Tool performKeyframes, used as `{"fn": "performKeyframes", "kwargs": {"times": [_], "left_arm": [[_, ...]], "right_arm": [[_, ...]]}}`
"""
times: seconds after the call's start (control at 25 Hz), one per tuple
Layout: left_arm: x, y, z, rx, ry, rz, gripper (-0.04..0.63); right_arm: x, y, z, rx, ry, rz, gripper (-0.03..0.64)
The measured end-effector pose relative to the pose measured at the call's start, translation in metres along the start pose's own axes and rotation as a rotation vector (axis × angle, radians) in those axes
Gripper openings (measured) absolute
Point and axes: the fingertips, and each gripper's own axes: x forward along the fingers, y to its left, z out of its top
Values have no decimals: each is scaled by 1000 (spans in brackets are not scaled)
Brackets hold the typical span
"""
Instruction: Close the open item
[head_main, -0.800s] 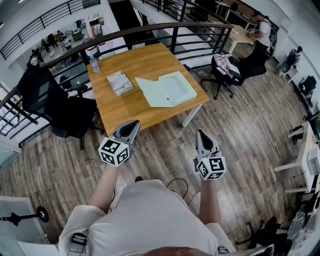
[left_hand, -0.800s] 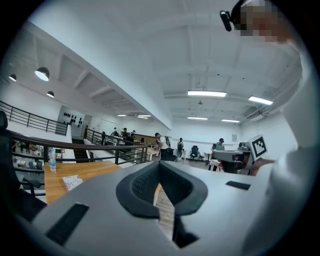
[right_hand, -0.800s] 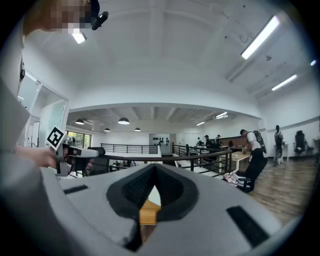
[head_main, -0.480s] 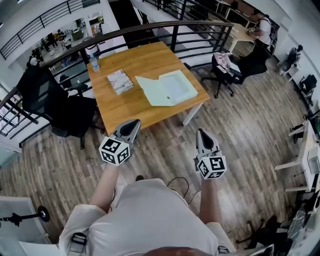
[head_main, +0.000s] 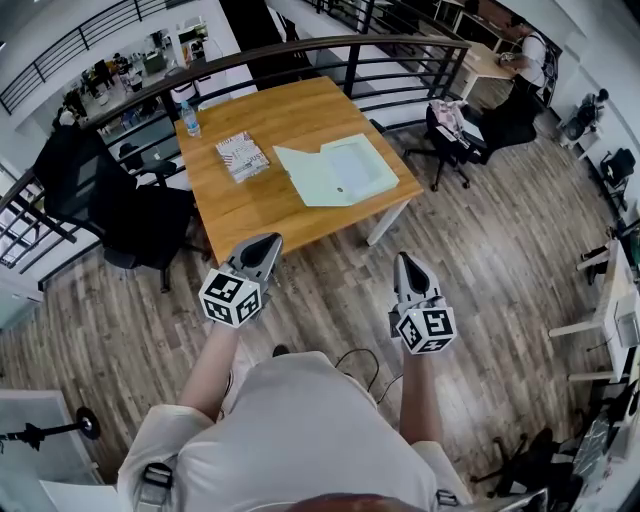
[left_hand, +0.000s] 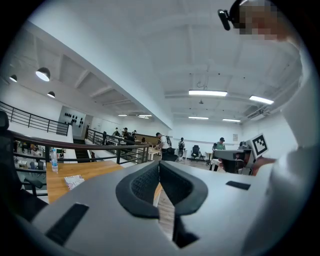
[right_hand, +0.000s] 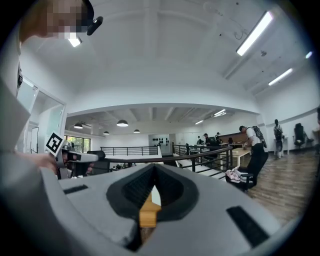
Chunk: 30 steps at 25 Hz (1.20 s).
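Note:
A pale green folder (head_main: 337, 171) lies open and flat on the wooden table (head_main: 260, 215), its flap spread toward the left. My left gripper (head_main: 265, 247) hangs over the floor just short of the table's near edge, jaws shut with nothing between them. My right gripper (head_main: 410, 269) is held further right over the floor, also shut and empty. In the left gripper view the tips (left_hand: 159, 164) meet, with the table (left_hand: 95, 170) beyond. In the right gripper view the tips (right_hand: 153, 167) meet as well.
A patterned booklet (head_main: 241, 156) and a water bottle (head_main: 189, 121) sit on the table's far left. A black office chair (head_main: 120, 215) stands left of the table, another chair (head_main: 450, 135) to the right. A black railing (head_main: 300, 55) runs behind the table. A person (head_main: 525, 65) stands at a far desk.
The view has shifted slightly, so the table and folder sit a little further right. Both grippers stay shut and nearly in the same place.

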Motion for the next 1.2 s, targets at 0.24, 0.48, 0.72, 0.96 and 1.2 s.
{"fn": "performKeyframes", "kwargs": {"times": [0.24, 0.48, 0.72, 0.96, 1.2], "left_arm": [[-1, 3, 4, 4, 1, 11, 29], [-3, 9, 4, -2, 0, 19, 54], [-10, 19, 4, -5, -11, 31, 66], [-16, 29, 4, -11, -8, 36, 95], [-23, 43, 3, -19, -7, 30, 103]], "right_arm": [[2, 5, 3, 11, 1, 14, 3], [6, 7, 2, 19, 8, 10, 3], [11, 17, -3, 31, 17, 16, 3], [16, 25, -4, 29, 30, 10, 3], [25, 33, -7, 31, 47, -12, 3]]}}
